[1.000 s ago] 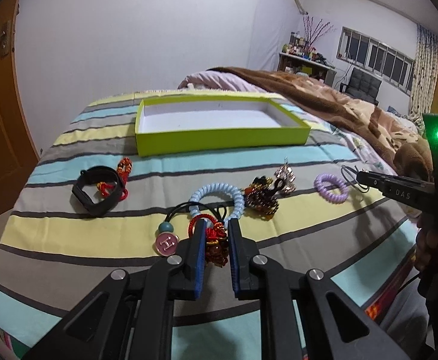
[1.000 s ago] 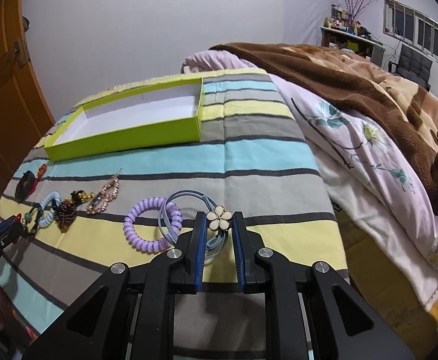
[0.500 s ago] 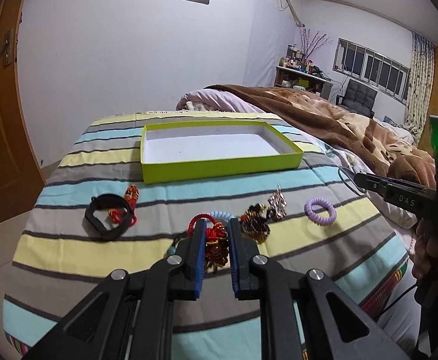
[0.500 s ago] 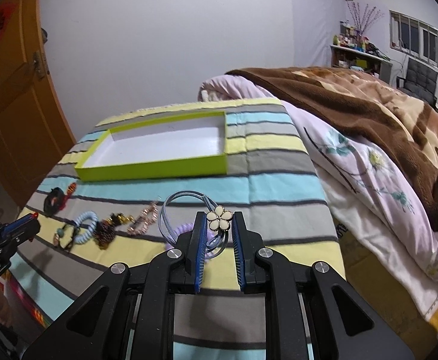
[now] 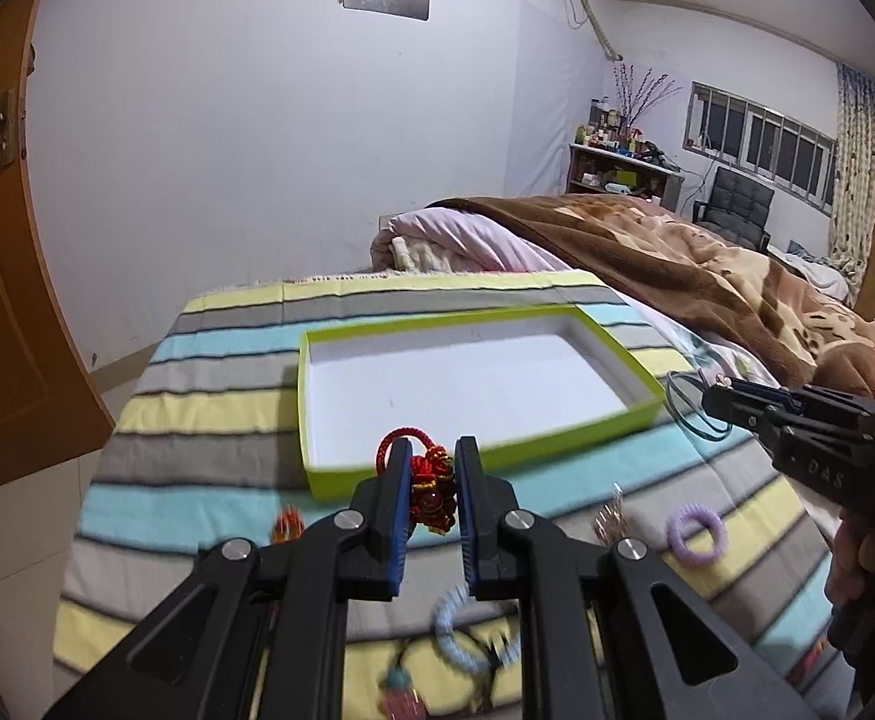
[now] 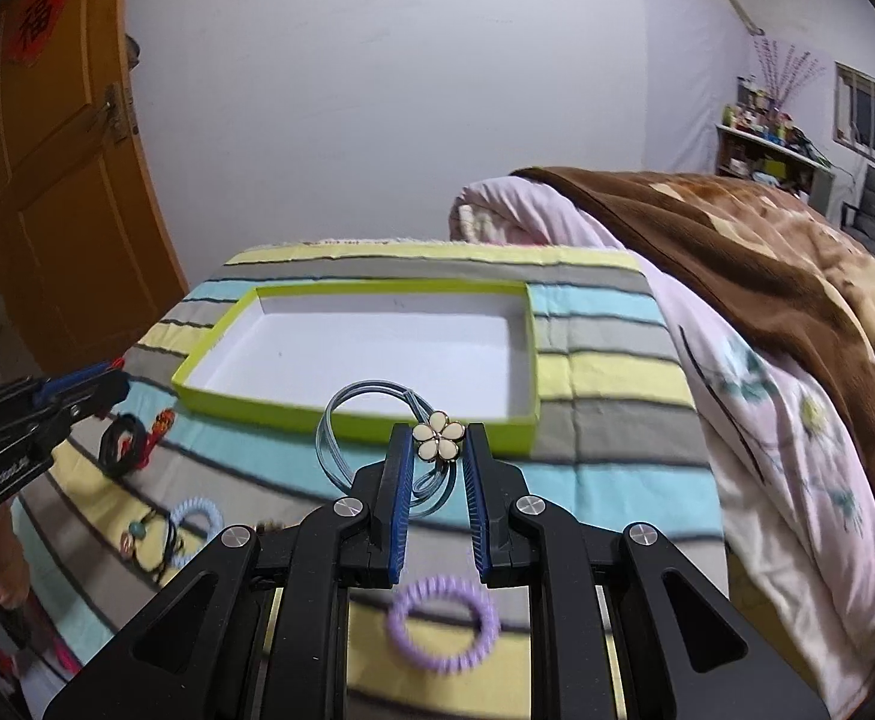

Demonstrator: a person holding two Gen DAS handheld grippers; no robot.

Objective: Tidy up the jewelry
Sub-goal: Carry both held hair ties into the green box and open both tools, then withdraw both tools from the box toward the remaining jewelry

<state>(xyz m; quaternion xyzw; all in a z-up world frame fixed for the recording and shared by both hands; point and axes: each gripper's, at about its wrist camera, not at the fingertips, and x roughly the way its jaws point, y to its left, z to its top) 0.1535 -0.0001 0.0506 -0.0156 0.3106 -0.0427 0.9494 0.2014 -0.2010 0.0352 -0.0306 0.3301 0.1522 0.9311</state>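
Left gripper point(image 5: 431, 456) jaws clamp a red beaded charm point(image 5: 431, 489), right gripper point(image 6: 435, 441) jaws clamp a flower hair tie point(image 6: 437, 441); both held above the bed point(image 6: 605, 372), green box point(image 6: 506, 420) at 12 o'clock, purple coil tie point(image 6: 442, 624) at 6 o'clock.

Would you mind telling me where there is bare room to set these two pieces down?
The white floor of the green box is bare from wall to wall. The striped cover between the box and the brown blanket is free too. The near stripes are crowded: purple coil, light-blue coil.
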